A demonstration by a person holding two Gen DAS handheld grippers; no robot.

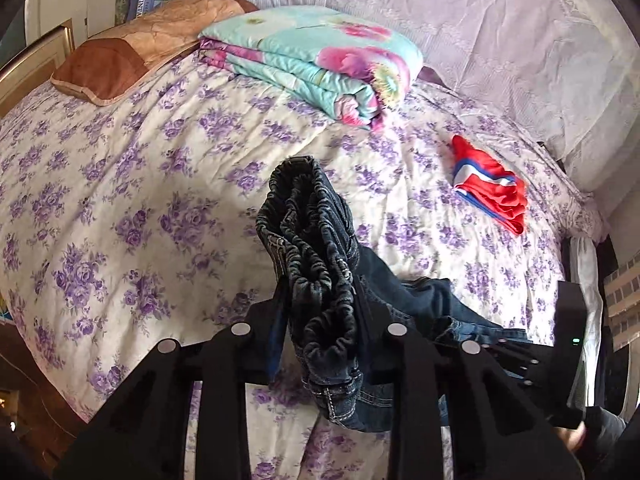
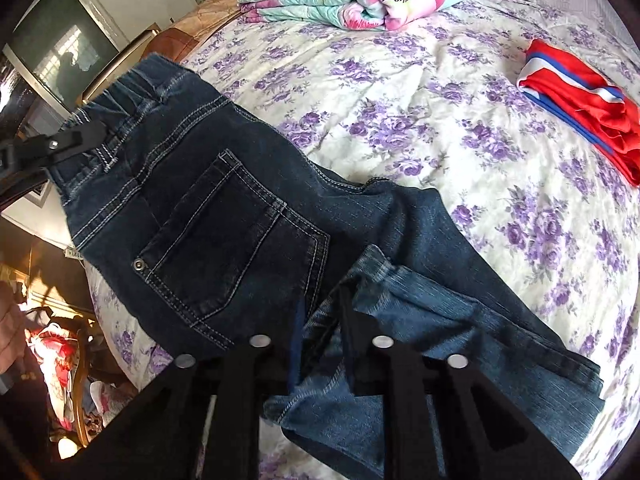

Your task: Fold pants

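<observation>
Dark blue jeans point(image 2: 224, 208) hang stretched above the floral bed point(image 2: 440, 128), back pocket facing up. My left gripper point(image 1: 320, 296) is shut on the bunched elastic waistband point(image 1: 316, 240); in the right wrist view it point(image 2: 86, 136) clamps that waistband at the upper left. Near the bottom of the right wrist view, my right gripper point(image 2: 326, 308) is shut on the lighter, doubled leg ends point(image 2: 400, 320). The leg fabric trails down to the right onto the bedspread. Part of the right gripper's body point(image 1: 568, 344) shows at the right edge of the left wrist view.
A folded floral quilt point(image 1: 320, 56) and a brown pillow point(image 1: 132, 48) lie at the head of the bed. A folded red, white and blue garment point(image 1: 492, 188) rests on the right side. Beyond the bed's left edge are a dark screen point(image 2: 60, 48) and cluttered things point(image 2: 60, 352).
</observation>
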